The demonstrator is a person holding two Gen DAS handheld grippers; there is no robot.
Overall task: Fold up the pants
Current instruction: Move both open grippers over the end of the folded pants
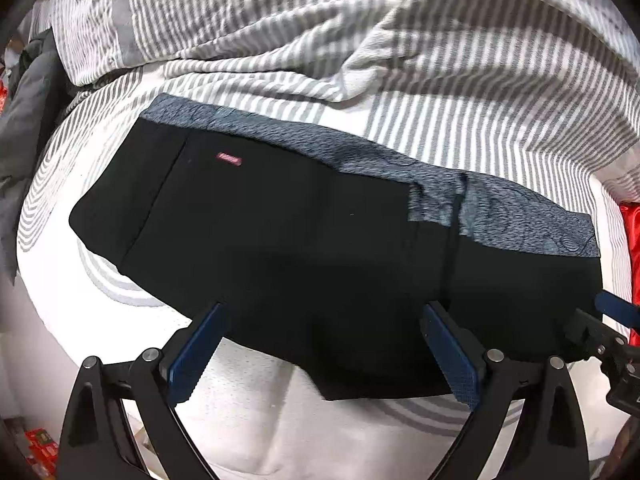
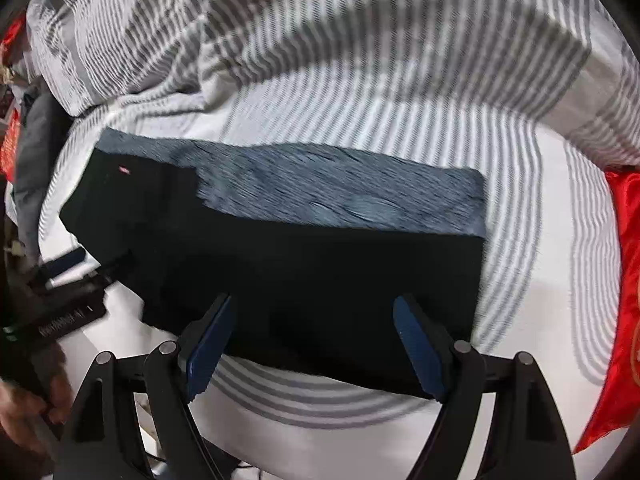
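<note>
Folded black pants with a grey fleecy lining strip (image 1: 304, 240) lying flat on a white bedsheet with grey stripes (image 1: 460, 120). Above the pants' near edge, left gripper (image 1: 324, 316) spread wide, nothing pinched. Right gripper (image 2: 312, 312) likewise over the near edge, spread, empty. Beyond the pants, rumpled striped quilt (image 2: 320, 32).

Pants (image 1: 280, 240) black with mottled grey-blue lining; bed sheet (image 1: 460, 120) white with grey stripes; red cloth (image 2: 616, 280) at edge.
</note>
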